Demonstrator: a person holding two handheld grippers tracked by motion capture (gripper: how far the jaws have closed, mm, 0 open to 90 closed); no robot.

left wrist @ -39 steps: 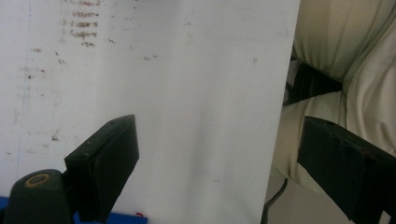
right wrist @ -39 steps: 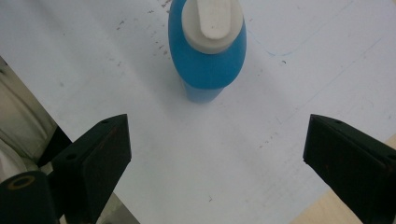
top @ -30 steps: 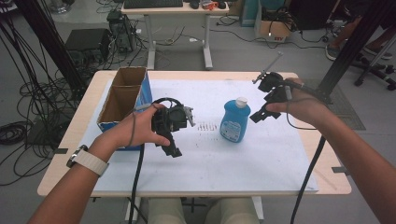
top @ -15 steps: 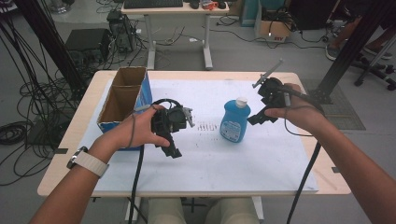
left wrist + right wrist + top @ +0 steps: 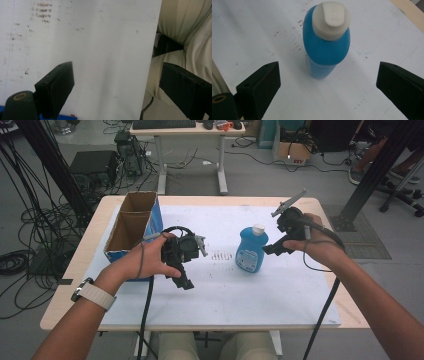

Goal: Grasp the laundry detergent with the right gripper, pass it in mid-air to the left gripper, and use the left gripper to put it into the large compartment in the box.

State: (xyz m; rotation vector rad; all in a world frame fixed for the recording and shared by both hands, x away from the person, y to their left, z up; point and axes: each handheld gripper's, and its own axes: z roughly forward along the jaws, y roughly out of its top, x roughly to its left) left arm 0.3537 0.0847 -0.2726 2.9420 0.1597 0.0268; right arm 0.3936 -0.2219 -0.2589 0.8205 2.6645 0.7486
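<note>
Nearest, left gripper (image 5: 184, 270) held above the white sheet (image 5: 225, 285), jaws spread wide, gripping nothing. Farther right, right gripper (image 5: 274, 249) just beside the blue bottle (image 5: 250, 251), jaws wide apart, clear of it. Farther left, cardboard box (image 5: 131, 227) at the table's left edge.

Blue bottle (image 5: 325, 50) with off-white cap (image 5: 331, 20); black gripper jaws; white table sheet (image 5: 280, 295); brown cardboard box (image 5: 131, 222), blue outside.

Blue bottle (image 5: 251, 251) with a white cap (image 5: 331, 20) — upright, shut — standing right of the table's centre
</note>
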